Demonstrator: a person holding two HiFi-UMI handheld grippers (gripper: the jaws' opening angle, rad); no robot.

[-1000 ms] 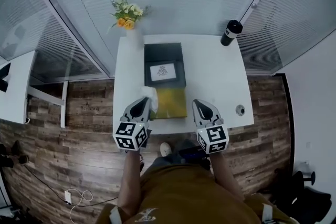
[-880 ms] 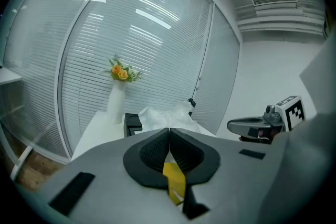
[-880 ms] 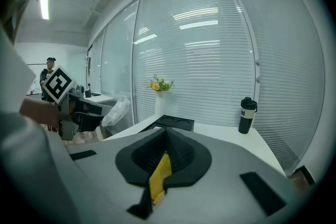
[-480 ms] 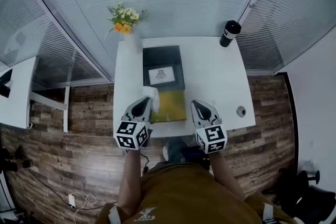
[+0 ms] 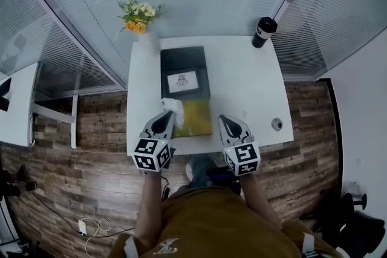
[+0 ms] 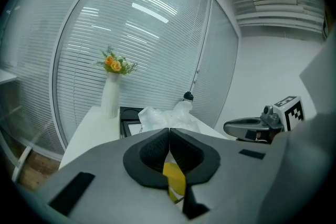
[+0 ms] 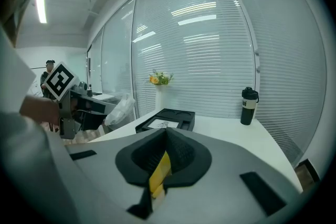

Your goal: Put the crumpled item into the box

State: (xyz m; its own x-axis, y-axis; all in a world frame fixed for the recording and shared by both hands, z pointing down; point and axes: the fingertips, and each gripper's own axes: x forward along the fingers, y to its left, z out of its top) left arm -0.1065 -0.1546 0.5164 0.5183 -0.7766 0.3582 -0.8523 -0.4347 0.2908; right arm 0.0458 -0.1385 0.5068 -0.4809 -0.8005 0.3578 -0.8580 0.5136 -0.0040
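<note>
Shifted only slightly up-frame since a second before. Kept the crumpled translucent white plastic wrap [image 5: 172, 106] pinched in the closed left gripper [image 5: 169, 116], lower centre-left, long axis pointing up-frame toward the open black box [image 5: 181, 59] on the white table [image 5: 242, 87]. Held the right gripper [image 5: 223, 119] shut, empty.

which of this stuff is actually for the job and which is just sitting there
For the job:
- crumpled white item, pinched in the left gripper
- black box
- yellow-green flat piece against the box, possibly part of it

Just lying about:
- vase of flowers
- black tumbler
- small round object

The right gripper is shut and empty.
</note>
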